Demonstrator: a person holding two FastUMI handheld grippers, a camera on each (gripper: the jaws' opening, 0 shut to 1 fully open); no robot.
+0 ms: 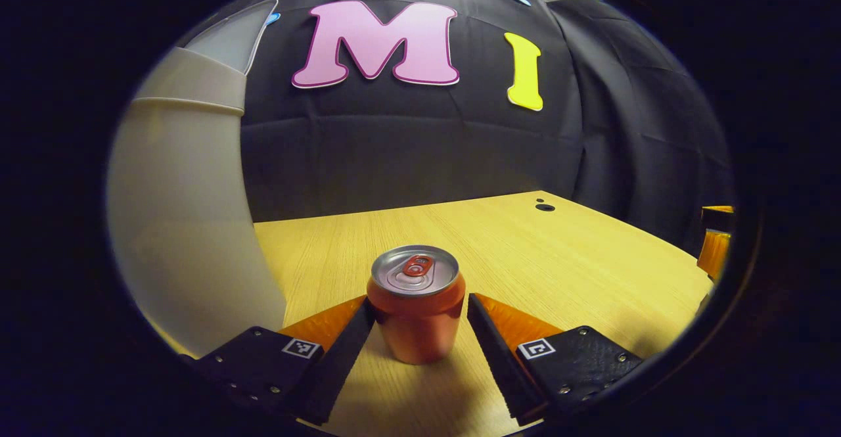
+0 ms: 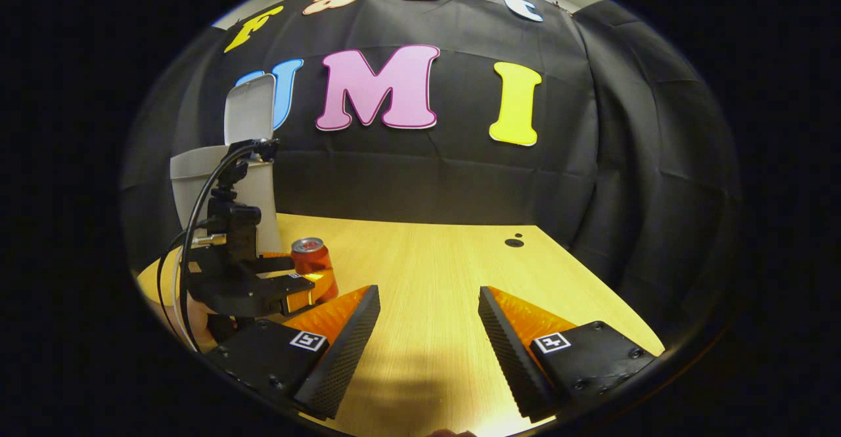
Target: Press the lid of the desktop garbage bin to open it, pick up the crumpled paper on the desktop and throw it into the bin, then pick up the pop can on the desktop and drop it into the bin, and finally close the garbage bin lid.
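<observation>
A red pop can [image 1: 416,305] stands upright on the wooden desk, between the two fingers of my left gripper [image 1: 420,302]. The fingers flank it closely, and the jaws are open. In the right gripper view the same can [image 2: 314,267] sits far left with the left gripper [image 2: 299,287] around it. The white garbage bin [image 1: 184,227] rises just left of the can, its lid [image 1: 230,36] tipped up. From the right gripper view the bin [image 2: 190,167] and its raised lid [image 2: 250,110] stand behind the left gripper. My right gripper [image 2: 428,296] hovers open over bare desk, holding nothing.
The wooden desk [image 2: 447,266] runs back to the black cloth wall, with a small round hole [image 2: 514,242] near its far right corner. A black cable [image 2: 197,213] arcs over the left gripper's body. A hand [image 2: 197,322] holds that gripper at the lower left.
</observation>
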